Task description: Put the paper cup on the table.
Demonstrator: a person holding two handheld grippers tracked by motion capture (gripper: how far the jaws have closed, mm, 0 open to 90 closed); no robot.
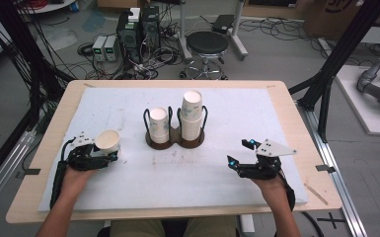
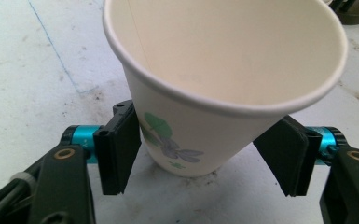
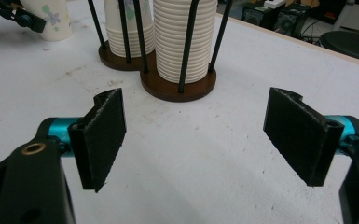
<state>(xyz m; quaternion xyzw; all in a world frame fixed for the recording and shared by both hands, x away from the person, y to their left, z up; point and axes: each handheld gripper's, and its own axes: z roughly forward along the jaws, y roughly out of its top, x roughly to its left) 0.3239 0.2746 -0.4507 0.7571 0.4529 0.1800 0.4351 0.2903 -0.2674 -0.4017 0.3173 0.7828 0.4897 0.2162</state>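
Broadly, a wooden table (image 1: 39, 197) carries a white foam mat (image 1: 128, 182) that covers nearly all of it, probably to give the cups a soft, level work surface. At the mat's middle, toward the far side, stands a dark two-ring cup holder (image 1: 174, 140) with upright wire posts; the posts keep each stack of paper cups from toppling. The right stack (image 1: 192, 116) rises taller than the left stack (image 1: 159, 124).

Left of the holder and well apart from it, a single paper cup (image 1: 108, 141) with a green and purple flower print stands upright on the mat. The left gripper (image 1: 101, 157) reaches around the cup's lower part from the near side. In the left gripper view the cup (image 2: 200, 107) sits between the two pads (image 2: 121, 147): the left pad lies just against its wall, while the right pad stands clear, with mat showing in the gap. So the jaws read as parted and not clamping, and the cup appears to rest on its own base, likely set down or about to be picked up.

The right gripper (image 1: 241, 153) lies near the mat's near right edge, well apart from the cups, jaws open with nothing between them (image 3: 193, 135), seemingly waiting.
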